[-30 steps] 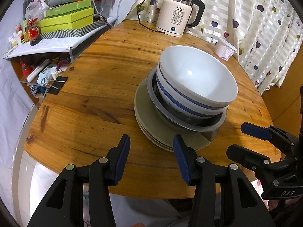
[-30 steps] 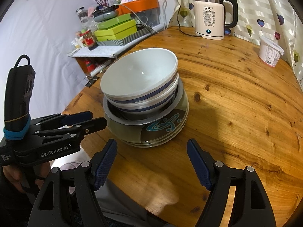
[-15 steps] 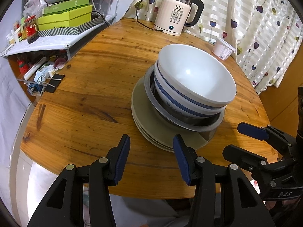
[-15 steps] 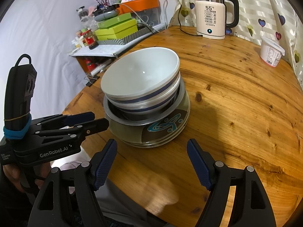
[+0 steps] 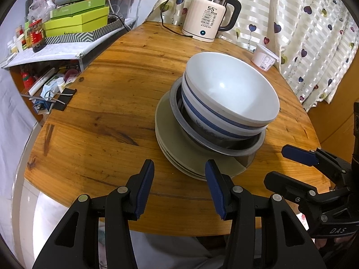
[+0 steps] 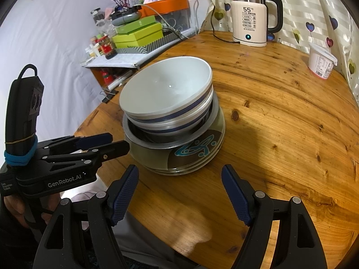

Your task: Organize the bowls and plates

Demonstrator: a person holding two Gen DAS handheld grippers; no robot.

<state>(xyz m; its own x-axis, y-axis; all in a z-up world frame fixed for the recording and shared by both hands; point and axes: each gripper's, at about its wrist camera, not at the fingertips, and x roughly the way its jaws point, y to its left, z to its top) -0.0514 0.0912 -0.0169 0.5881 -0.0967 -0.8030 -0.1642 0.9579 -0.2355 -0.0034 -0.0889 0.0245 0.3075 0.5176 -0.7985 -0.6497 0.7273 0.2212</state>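
One stack stands on the round wooden table point(image 5: 101, 112). At the bottom are flat plates point(image 5: 175, 148), the top one patterned in teal point(image 6: 197, 150). A metal bowl point(image 5: 224, 149) sits on them, and white bowls with blue stripes point(image 5: 228, 89) nest in it. My left gripper point(image 5: 179, 168) hovers open just short of the plates' near rim, with nothing between its fingers. My right gripper point(image 6: 179, 170) is also open and empty, wider, in front of the stack. Each gripper shows in the other's view: the right gripper point(image 5: 276, 163) and the left gripper point(image 6: 119, 140).
A cream electric kettle point(image 5: 208, 20) with its cord stands at the table's far edge, a white tub point(image 5: 263, 58) to its right by the heart-print curtain. A cluttered shelf with green boxes point(image 5: 76, 22) adjoins the table's left side. The person's lap lies below the near edge.
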